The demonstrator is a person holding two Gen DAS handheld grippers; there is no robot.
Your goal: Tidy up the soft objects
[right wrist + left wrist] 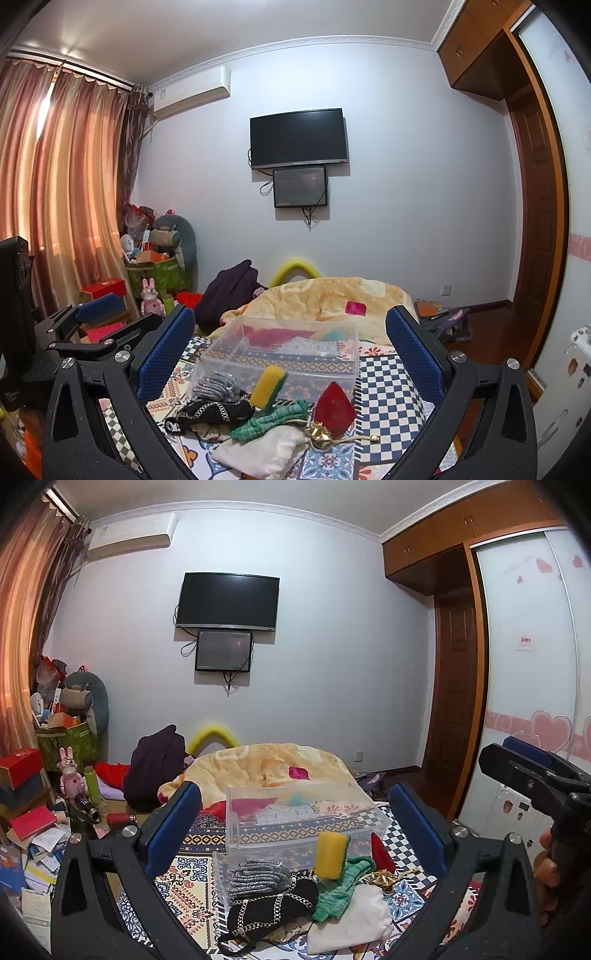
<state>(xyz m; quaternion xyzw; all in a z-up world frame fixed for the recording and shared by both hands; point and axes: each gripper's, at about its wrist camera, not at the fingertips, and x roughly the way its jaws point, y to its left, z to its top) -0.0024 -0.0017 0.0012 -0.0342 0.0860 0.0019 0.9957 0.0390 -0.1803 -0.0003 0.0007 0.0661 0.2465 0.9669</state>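
Yellow sponge (331,854), green-backed, upright

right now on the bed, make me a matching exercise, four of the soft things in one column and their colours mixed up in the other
Things:
1. sponge
2. knit glove
3. knit sock
4. cloth bag

Colours:
A. white
B. green
C. yellow with a green edge
D. grey

Right pairs: 1-C, 2-D, 3-B, 4-A

All four lie in the pile in front of the clear plastic box; the sponge leans against its near wall. Both hand-held grippers, left and right, are open and hold nothing.
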